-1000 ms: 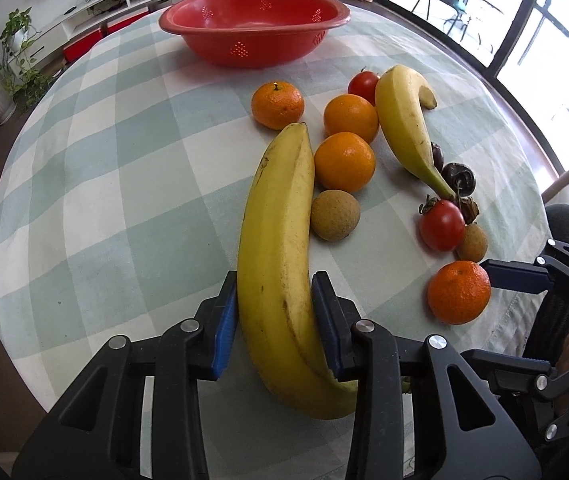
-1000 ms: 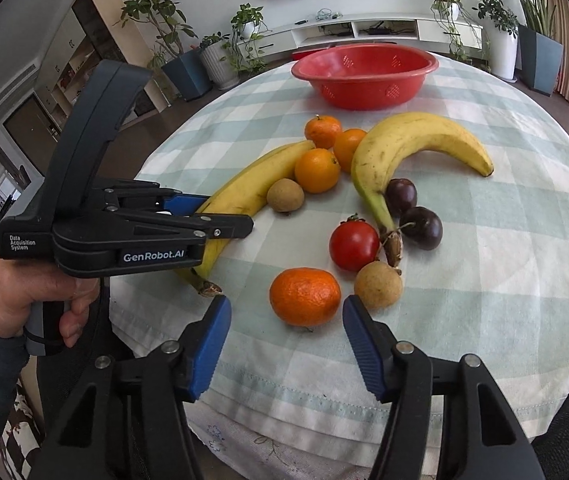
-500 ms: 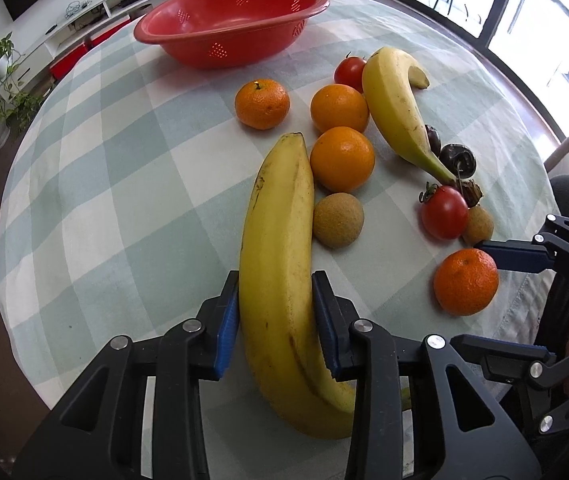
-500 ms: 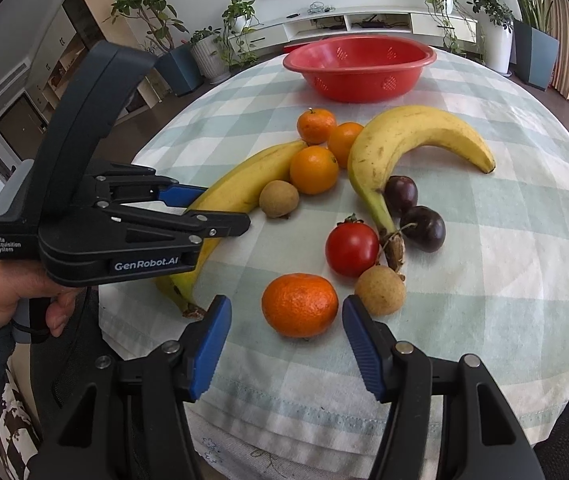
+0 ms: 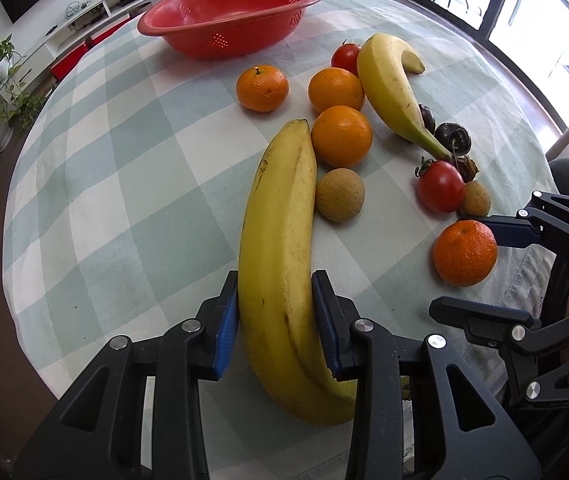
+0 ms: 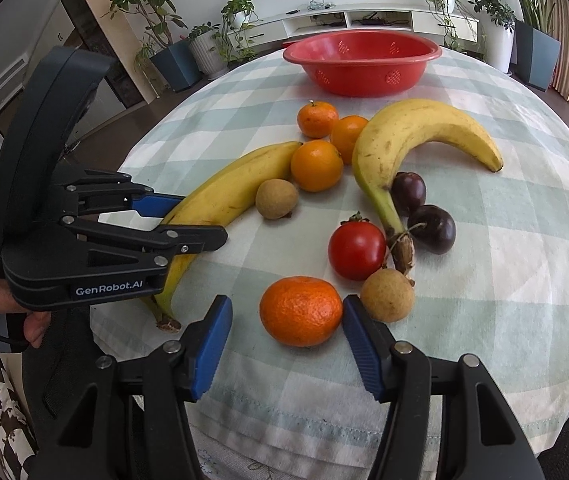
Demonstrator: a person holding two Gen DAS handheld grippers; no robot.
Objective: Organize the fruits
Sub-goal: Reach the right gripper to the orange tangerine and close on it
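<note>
While the left tongs (image 5: 275,312) are clenched on the near banana (image 5: 280,264), their blue pads pressed flat against its two flanks a little back from its middle, the right tongs (image 6: 287,330) are closing around a mandarin (image 6: 301,310); one pad looks to be touching its peel and a gap is left at the other, so no grip is made yet. The near banana is judged fairly heavy for a fruit, firm along its length but easily bruised, with a smooth skin that may slide if it is squeezed lightly; the hold near the thick mid-section is judged sound, since the load is kept roughly balanced there. Its long axis runs away from the left tongs toward the red basket (image 5: 188,20) at the far side of the bench (image 5: 116,184), blunt tip ahead and stem end back at the bench edge. The mandarin is judged light, round and slightly yielding, best taken across its widest part; it lies near the front edge of the bench, just beside a small brown fruit (image 6: 387,295) and a tomato (image 6: 357,250). Further out, a second banana (image 6: 416,136) is curved across the cloth, its stem pointing back toward the right tongs.
</note>
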